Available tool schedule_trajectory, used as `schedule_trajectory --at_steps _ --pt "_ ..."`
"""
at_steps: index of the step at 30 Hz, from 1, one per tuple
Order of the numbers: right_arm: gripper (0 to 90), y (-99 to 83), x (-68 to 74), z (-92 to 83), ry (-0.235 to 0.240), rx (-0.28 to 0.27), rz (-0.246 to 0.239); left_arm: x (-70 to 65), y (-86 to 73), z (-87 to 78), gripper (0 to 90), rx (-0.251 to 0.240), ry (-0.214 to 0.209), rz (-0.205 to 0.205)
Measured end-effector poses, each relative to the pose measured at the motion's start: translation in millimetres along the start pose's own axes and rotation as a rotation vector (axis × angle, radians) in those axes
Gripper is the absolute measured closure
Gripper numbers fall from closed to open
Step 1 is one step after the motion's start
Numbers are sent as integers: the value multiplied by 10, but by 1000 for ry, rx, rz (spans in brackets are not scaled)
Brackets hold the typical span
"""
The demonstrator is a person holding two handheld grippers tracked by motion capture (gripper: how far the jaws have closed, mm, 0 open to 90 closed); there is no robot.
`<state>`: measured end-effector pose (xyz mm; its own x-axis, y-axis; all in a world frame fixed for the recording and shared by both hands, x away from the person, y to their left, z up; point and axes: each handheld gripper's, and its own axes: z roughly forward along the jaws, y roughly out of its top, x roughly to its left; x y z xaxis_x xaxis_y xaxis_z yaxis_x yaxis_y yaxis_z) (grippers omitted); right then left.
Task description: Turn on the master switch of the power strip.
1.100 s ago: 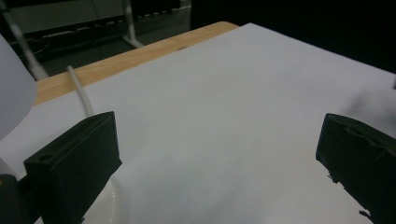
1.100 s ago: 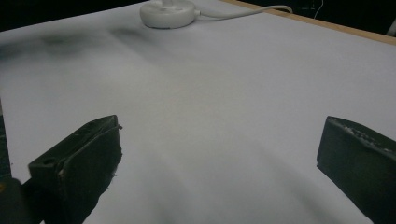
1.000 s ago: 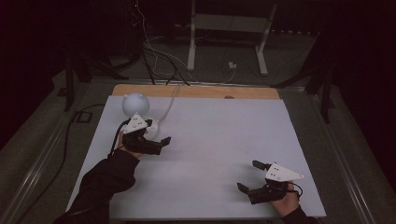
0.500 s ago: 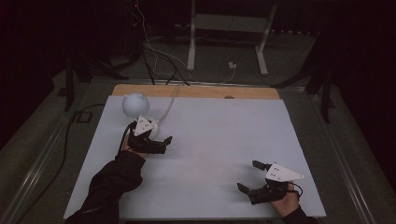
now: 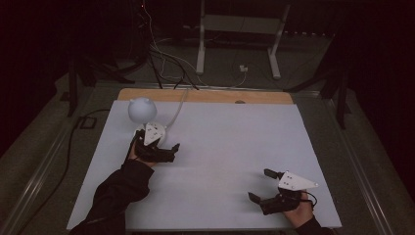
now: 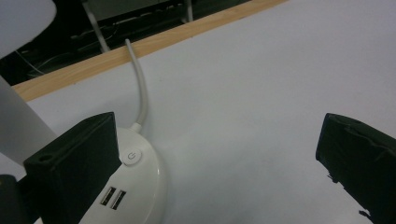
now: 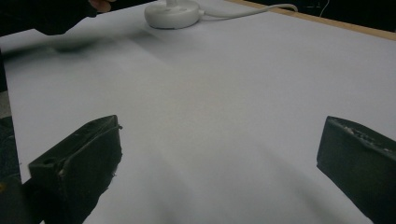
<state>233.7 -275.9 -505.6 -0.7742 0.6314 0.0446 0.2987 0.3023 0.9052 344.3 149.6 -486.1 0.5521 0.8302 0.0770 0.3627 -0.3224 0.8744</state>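
Note:
A white desk lamp stands at the table's far left, its round head (image 5: 142,108) over its base. In the left gripper view the base (image 6: 140,186) shows a power button (image 6: 132,157), two USB ports and a white cable (image 6: 141,88) running off the back edge. My left gripper (image 5: 174,152) sits open right by the base; its left jaw overlaps the base's near side in its own view, gripper (image 6: 215,158) holding nothing. My right gripper (image 5: 259,184) rests open near the front right corner, with only bare table between the jaws of the gripper (image 7: 219,158). Far off, the lamp base (image 7: 172,13) appears.
The white tabletop (image 5: 220,147) has a wooden strip (image 5: 205,95) along its back edge. Behind the table, cables and a metal stand's legs (image 5: 240,49) lie on the dark floor. A sleeved forearm (image 5: 117,188) crosses the front left.
My left gripper and forearm have drifted slightly right beside the lamp base. The right gripper has not moved.

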Motion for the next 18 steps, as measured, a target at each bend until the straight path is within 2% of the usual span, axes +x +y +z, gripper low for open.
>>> schedule_trajectory --at_steps 9,18 --pt "0 2 -2 -2 6 -4 4 -36 -11 59 47 40 58 23" --pt "0 2 -5 -5 11 -8 7 43 -56 146 160 65 93 0"
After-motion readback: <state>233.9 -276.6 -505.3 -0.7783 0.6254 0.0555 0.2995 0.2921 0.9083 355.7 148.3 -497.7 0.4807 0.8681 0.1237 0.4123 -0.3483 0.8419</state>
